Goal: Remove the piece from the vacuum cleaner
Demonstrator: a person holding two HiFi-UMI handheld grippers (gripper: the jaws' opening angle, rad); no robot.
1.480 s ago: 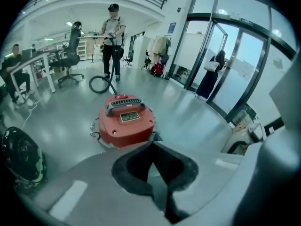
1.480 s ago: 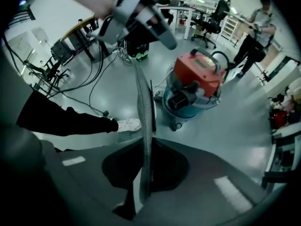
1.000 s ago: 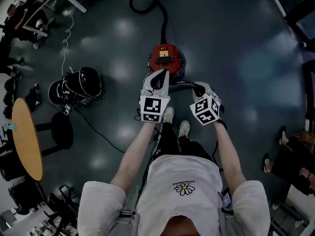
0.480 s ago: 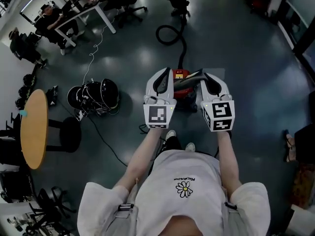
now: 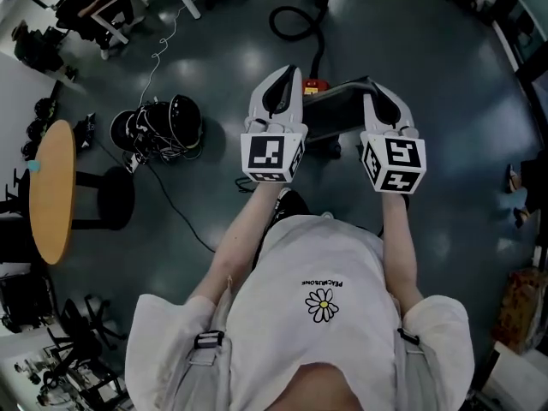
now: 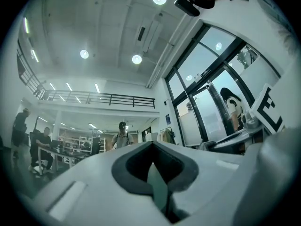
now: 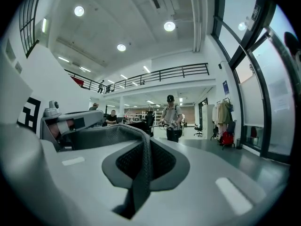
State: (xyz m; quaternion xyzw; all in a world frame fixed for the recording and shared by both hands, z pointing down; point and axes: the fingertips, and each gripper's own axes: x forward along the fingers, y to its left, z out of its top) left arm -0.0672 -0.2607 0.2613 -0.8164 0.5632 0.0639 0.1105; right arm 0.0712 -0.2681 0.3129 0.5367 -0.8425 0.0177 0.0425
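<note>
Left gripper [image 5: 288, 77]: jaws closed on one edge of the dark mesh piece [image 5: 336, 110]. Piece: stretched between both grippers, held above the red vacuum cleaner [image 5: 318, 84] on the floor. Right gripper [image 5: 375, 86]: jaws closed on the piece's other edge.

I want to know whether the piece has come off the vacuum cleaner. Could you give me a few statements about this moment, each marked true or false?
1. The left gripper and the right gripper are each shut on the dark grey piece. True.
2. The piece lies on the floor. False: it is held up between the grippers and hides most of the vacuum cleaner in the head view.
3. The vacuum cleaner is blue. False: the part that shows is red.
4. A round wooden table stands at the head view's left. True.
5. A black hose loops on the floor beyond the vacuum cleaner. True.
</note>
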